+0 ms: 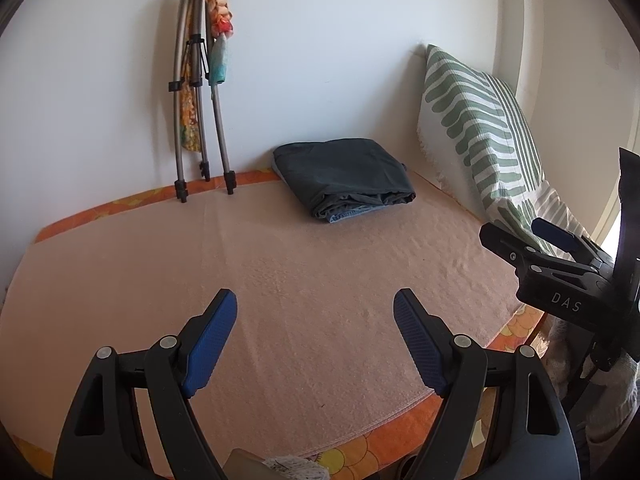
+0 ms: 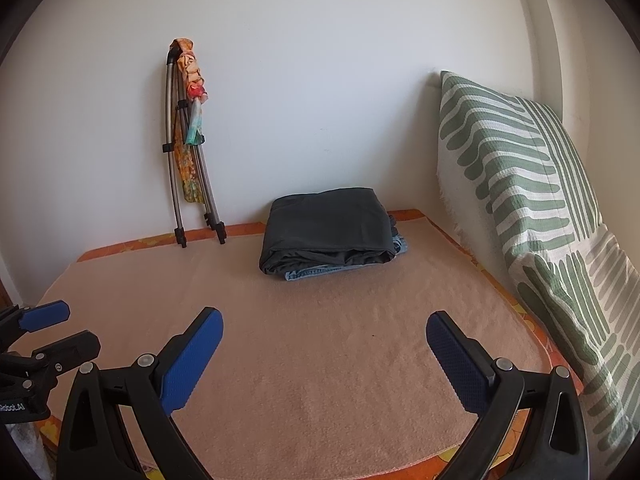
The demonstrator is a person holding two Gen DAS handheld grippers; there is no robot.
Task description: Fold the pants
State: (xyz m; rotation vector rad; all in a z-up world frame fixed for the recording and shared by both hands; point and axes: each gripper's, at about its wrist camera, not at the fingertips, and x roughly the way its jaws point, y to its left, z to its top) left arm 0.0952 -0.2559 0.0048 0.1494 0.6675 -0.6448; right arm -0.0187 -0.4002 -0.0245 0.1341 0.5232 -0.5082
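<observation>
Both tongs hang spread and empty over the near edge of the bed, so you've got nothing in hand right now.

Left wrist view first: your left tongs (image 1: 315,312) stand wide apart, blue pads (image 1: 210,346) facing each other over bare peach towel (image 1: 280,280). The pants (image 1: 344,174) sit at the far side, close to the wall, folded into a dark bundle with a strip of blue denim peeking out underneath. Your right tongs (image 1: 532,240) poke in from the right, near the striped pillow (image 1: 480,128). A folded metal frame with a bright cloth (image 1: 200,92) leans on the wall, far left.

Right wrist view now: your right tongs (image 2: 324,330) are just as wide, nothing between them. The pants (image 2: 328,232) lie straight ahead and well apart from the pads, and your left tongs (image 2: 44,328) peek in at the near left.

By the look of it, the folding is done or close to it. The risk from here: reach in and pinch only the top dark layer and the bundle could slide off the denim below and spill open. Snag the towel along with it and you'd likely drag the whole stack. Swing wide to the right and the pillow may topple onto it.
</observation>
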